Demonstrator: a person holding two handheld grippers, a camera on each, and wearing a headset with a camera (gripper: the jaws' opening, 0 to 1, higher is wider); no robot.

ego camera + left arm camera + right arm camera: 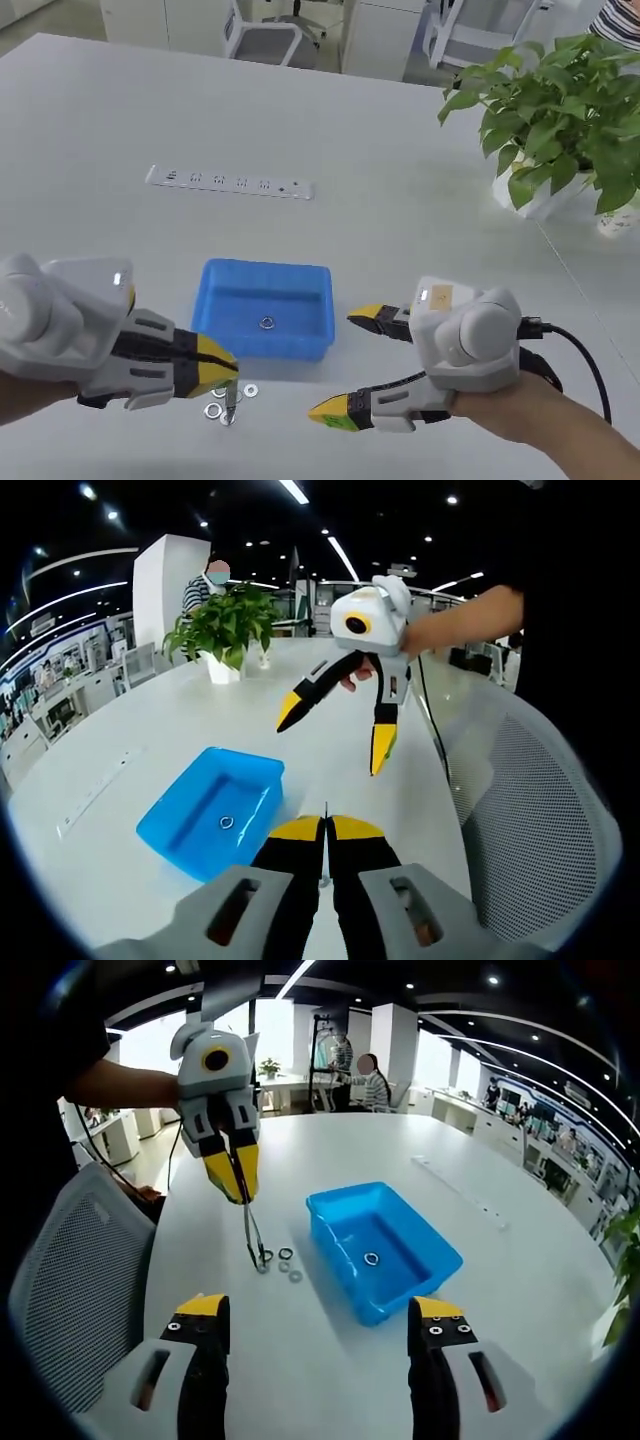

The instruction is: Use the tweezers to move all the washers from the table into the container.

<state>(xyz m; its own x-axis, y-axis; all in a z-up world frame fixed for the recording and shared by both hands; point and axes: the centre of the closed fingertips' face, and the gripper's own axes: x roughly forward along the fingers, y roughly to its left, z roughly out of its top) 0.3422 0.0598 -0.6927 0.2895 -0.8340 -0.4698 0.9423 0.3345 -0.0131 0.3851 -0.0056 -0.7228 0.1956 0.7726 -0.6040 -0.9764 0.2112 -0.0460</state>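
Clamped on the tweezers (250, 1228), my left hand-held gripper (222, 368) has its jaws together around the handle. It points the tips down at the worktop (350, 140), right among the loose washers (216, 410) just in front of the blue container (262, 347). In the right gripper view the tips sit at one ring of that small cluster. I cannot tell whether they have it pinched or merely touch it. My right hand-held gripper (345, 362) hangs beside the container with its jaws wide apart, holding nothing. One washer (266, 322) lies on the container floor, so I judge the job barely begun, with several left on the worktop.

What worries me from here is the pick itself. These rings look thin and flat against a smooth surface, so the tips could skate off an edge and flick the ring away. They also lie close together, and a sloppy approach may nudge the neighbours or lift two at once. If I press down too hard, the tweezers could twist inside the jaws and I would lose my aim. On the carry, a low path risks clipping the near wall of the container and dropping the ring short. I would also keep the free hand-held gripper from knocking the container askew.
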